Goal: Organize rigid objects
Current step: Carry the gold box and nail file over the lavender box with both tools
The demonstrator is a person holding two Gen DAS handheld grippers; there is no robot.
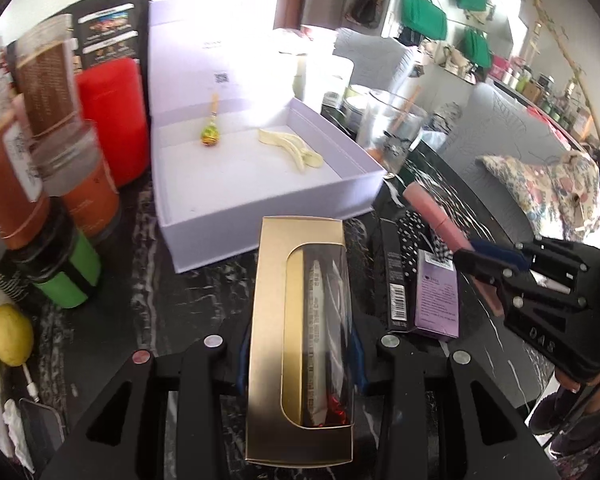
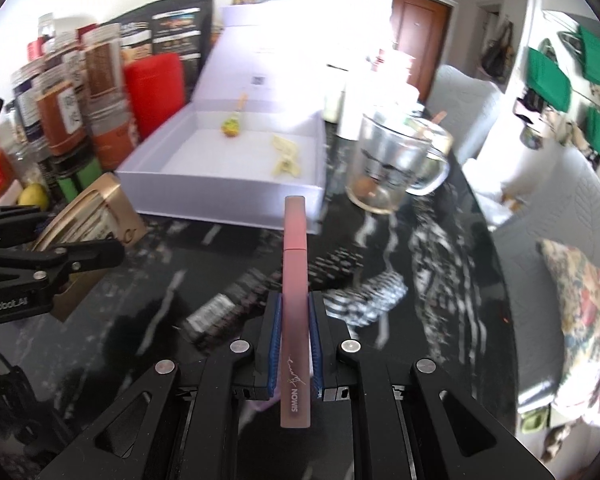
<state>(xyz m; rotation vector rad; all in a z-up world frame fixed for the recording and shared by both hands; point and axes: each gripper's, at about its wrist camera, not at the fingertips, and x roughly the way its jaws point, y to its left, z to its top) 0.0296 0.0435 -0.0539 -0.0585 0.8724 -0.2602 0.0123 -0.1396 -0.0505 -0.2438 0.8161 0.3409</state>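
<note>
One shiny gold box (image 1: 300, 340) sits pinched in the left gripper (image 1: 300, 364). Right gripper (image 2: 294, 344) squeezes one smooth pink tube (image 2: 295, 300). White box (image 1: 260, 208) holds two things.

In the right wrist view the small boxes (image 2: 236, 304) lying on the dark desk (image 2: 440, 264) are smeared by motion, so their print cannot be read. The gold box (image 2: 100, 216) there is partly covered by the left gripper's fingers (image 2: 84, 258). In the left wrist view the jars (image 1: 48, 152) at the left are blurred and their labels are unreadable. The pink tube (image 1: 436, 216) disappears behind the right gripper's fingers (image 1: 484, 264). The phone (image 1: 40, 428) is cut by the frame's dark edge.
</note>
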